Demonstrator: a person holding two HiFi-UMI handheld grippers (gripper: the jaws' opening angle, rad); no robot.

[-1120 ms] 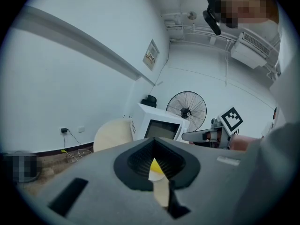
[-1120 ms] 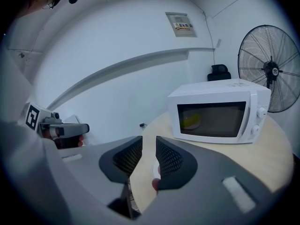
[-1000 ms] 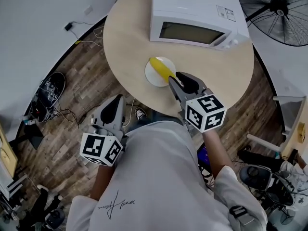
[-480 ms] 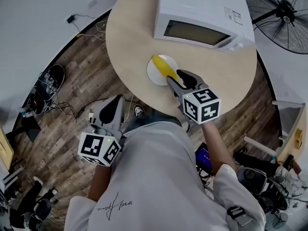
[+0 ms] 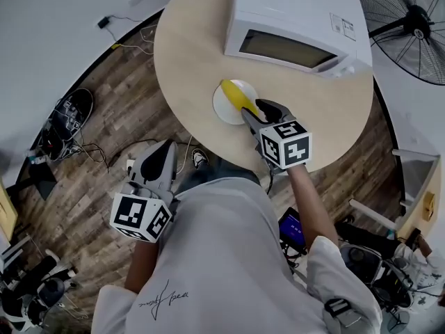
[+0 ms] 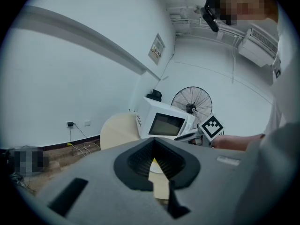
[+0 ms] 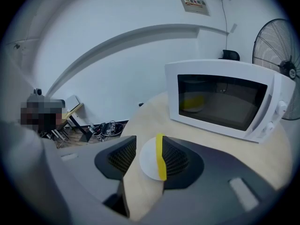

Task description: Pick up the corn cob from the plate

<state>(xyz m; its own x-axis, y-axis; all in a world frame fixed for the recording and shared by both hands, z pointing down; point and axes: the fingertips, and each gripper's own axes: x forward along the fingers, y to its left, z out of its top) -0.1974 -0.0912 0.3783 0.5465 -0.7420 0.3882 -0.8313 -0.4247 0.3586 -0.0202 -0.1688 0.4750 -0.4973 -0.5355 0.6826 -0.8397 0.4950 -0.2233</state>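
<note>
Cob (image 5: 238, 97) lies on the plate (image 5: 222, 108), long axis 11-to-5, near end at the tips of the right hand-held gripper (image 5: 256, 114), which lines up with it from 5 o'clock. Right jaws have just been opening and stand spread, cob in the gap close by the right jaw, not pinched. Left hand-held gripper (image 5: 165, 150) hangs off the surface (image 5: 188, 54) at 7 o'clock, narrowly parted, empty, much farther from the cob.

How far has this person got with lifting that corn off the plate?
Done: the right gripper sits at the corn cob, its jaws just opening. In hand: the cob shows in the gap between them, not pinched. Remaining: close, then lift it off the plate it lies on.
</note>
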